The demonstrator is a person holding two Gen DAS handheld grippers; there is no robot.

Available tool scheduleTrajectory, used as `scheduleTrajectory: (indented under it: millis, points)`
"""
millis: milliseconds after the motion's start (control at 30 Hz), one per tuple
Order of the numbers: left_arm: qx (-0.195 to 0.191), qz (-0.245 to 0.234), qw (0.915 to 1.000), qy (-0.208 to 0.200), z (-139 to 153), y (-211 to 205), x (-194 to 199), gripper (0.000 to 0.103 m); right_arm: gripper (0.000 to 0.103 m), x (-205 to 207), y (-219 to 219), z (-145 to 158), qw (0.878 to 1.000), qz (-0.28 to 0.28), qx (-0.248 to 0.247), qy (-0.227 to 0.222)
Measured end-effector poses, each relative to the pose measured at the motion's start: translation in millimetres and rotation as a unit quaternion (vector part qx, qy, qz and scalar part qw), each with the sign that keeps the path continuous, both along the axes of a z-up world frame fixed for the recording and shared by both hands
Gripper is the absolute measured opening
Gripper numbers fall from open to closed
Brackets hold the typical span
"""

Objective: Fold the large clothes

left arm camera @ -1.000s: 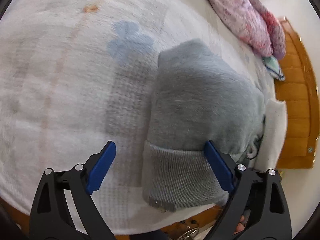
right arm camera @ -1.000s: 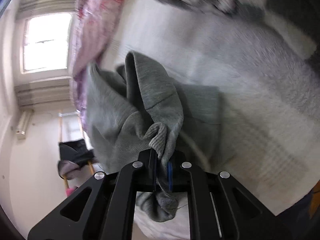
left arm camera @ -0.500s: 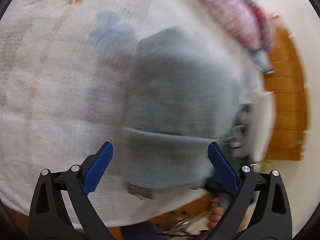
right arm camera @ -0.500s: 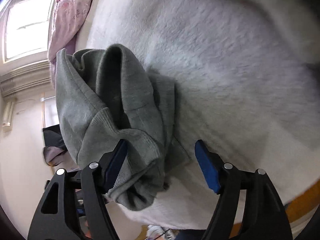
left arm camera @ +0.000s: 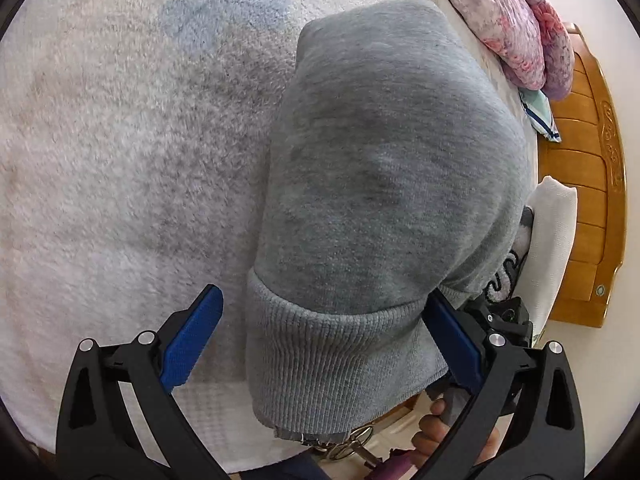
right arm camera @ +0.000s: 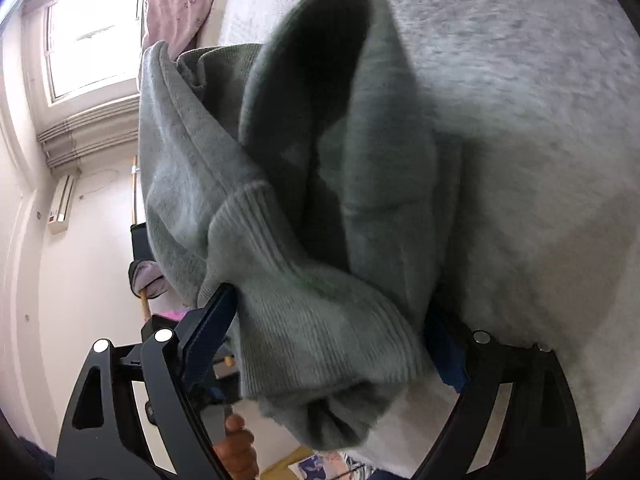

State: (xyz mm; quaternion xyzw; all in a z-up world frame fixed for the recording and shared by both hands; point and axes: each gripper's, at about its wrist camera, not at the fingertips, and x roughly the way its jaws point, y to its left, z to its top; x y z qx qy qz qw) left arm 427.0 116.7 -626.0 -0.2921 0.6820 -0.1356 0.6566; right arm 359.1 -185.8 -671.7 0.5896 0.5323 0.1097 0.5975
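Observation:
A grey sweatshirt [left arm camera: 384, 168] lies folded in a thick bundle on the white fleece blanket [left arm camera: 120, 160], its ribbed hem [left arm camera: 340, 352] at the near bed edge. My left gripper [left arm camera: 320, 332] is open, its blue pads either side of the hem, the right pad touching the cloth. In the right wrist view the same sweatshirt [right arm camera: 320, 184] is bunched, a ribbed cuff [right arm camera: 320, 340] sitting between the wide-apart pads of my right gripper [right arm camera: 332, 336], which is open and not clamped.
A pink floral quilt [left arm camera: 516, 20] lies at the far right by the wooden bed frame [left arm camera: 580, 200]. White printed clothes [left arm camera: 552, 232] lie beside the sweatshirt. A window [right arm camera: 88, 32] and wall unit [right arm camera: 60, 204] show beyond the bed.
My right gripper has opened and let go of the grey cloth it was clamped on. Both grippers have moved closer to the sweatshirt; the left stays open.

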Motion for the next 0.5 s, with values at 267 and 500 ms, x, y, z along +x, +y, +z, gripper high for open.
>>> scheduleTrajectory:
  millis: [267, 500]
  points:
    - [0.017, -0.04, 0.9982, -0.041, 22, -17, -3, 0.058, 0.026, -11, 7, 40, 0.998, -0.007, -0.057, -0.008]
    - [-0.024, -0.054, 0.9922, -0.11, 100, -16, 8, 0.048, 0.021, -16, 15, 160, 0.986, -0.031, -0.123, -0.107]
